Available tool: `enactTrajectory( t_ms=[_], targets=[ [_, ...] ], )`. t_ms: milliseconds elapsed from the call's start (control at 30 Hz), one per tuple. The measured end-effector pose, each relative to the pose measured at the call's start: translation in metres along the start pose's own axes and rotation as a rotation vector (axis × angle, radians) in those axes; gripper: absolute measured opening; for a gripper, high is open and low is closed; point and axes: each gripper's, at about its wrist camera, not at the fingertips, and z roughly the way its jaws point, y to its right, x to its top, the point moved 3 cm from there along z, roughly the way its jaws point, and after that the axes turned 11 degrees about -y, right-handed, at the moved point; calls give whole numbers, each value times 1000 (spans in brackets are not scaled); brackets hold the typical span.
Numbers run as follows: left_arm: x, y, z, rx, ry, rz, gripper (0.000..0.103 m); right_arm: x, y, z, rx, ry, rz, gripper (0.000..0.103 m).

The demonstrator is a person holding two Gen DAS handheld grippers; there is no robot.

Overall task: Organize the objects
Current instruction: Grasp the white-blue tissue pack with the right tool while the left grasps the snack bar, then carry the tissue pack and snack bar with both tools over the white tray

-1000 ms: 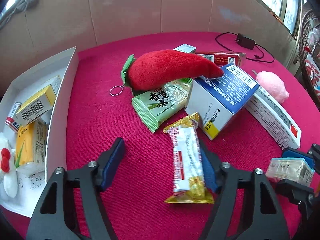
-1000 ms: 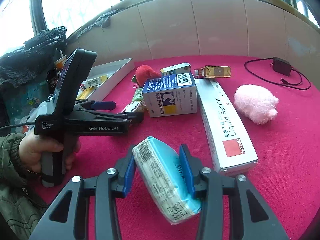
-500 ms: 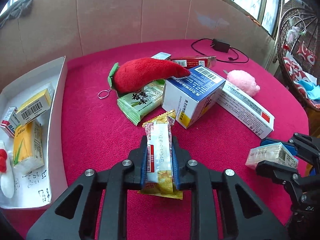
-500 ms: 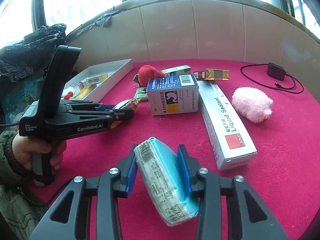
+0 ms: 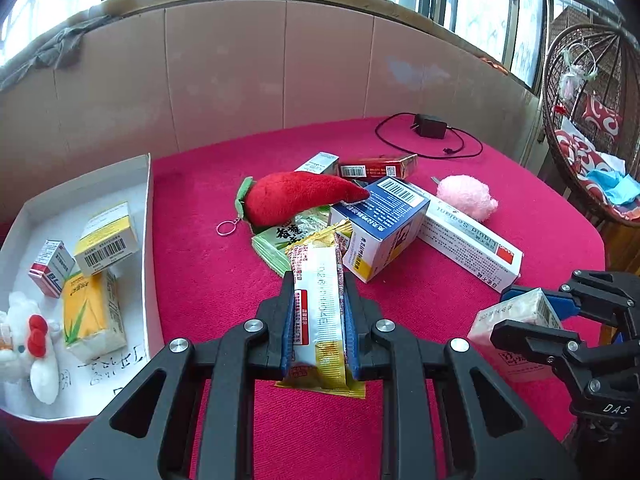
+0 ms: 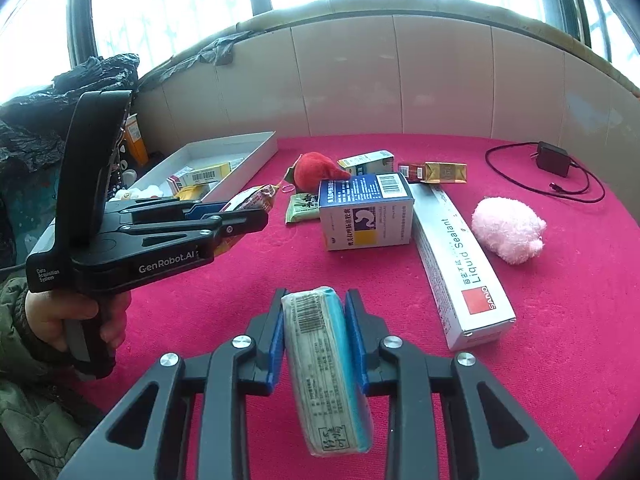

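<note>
Left wrist view: left claw (image 5: pixel 318 312) clamped on a snack bar (image 5: pixel 320 308), blue pads (image 5: pixel 286 330) pressing both long sides, wrapper end sticking out toward the pile, lifted off the red worktop (image 5: pixel 200 280)
Right wrist view: right claw (image 6: pixel 316 336) closed around a tissue pack (image 6: pixel 326 368), barcode edge up, pack tilted a bit between the fingers, held above the worktop
White tray (image 5: pixel 147 216): far left of the worktop; yellow-and-white box (image 5: pixel 106 240), small red-and-white box (image 5: pixel 51 266), yellow tissue pack (image 5: pixel 92 316) and a white plush with a red bow (image 5: pixel 28 344) lying inside
Pile in the middle: red chili plush (image 5: pixel 300 198) with its tip resting on the blue-and-white box (image 5: pixel 380 226), key ring (image 5: pixel 226 227) lying on the cloth, green snack packet (image 5: pixel 280 242) underneath the plush
Long box: Liquid Sealant carton (image 5: pixel 468 244) lying flat, touching the blue-and-white box on its right
Pink plush (image 5: pixel 466 197): just beside the sealant carton, farther side
Back row: small white-green box (image 5: pixel 318 163) and red-gold carton (image 5: pixel 378 166) behind the chili
Charger (image 5: pixel 430 126): black, cable looped, near the far edge, well apart from the pile
Hand (image 6: pixel 76 316): gripping the left tool's handle, green sleeve at the wrist
</note>
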Motion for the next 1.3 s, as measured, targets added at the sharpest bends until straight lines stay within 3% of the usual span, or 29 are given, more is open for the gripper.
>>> enactTrajectory(
  t_ms=[333,667,967,1300],
  targets=[
    [-2,-18,-21,18,69,-25,20,11,-16,1,-19,-2,-10,27],
    [31,-54,-56,66,263,-17,20,40,-29,-11,-64,47,-23,27],
    [28,-118,-73,103,327,-83,20,75,-44,0,-54,18,-1,27],
    [18,-196,-80,99,337,-244,20,132,-107,21,17,16,-84,27]
  ],
)
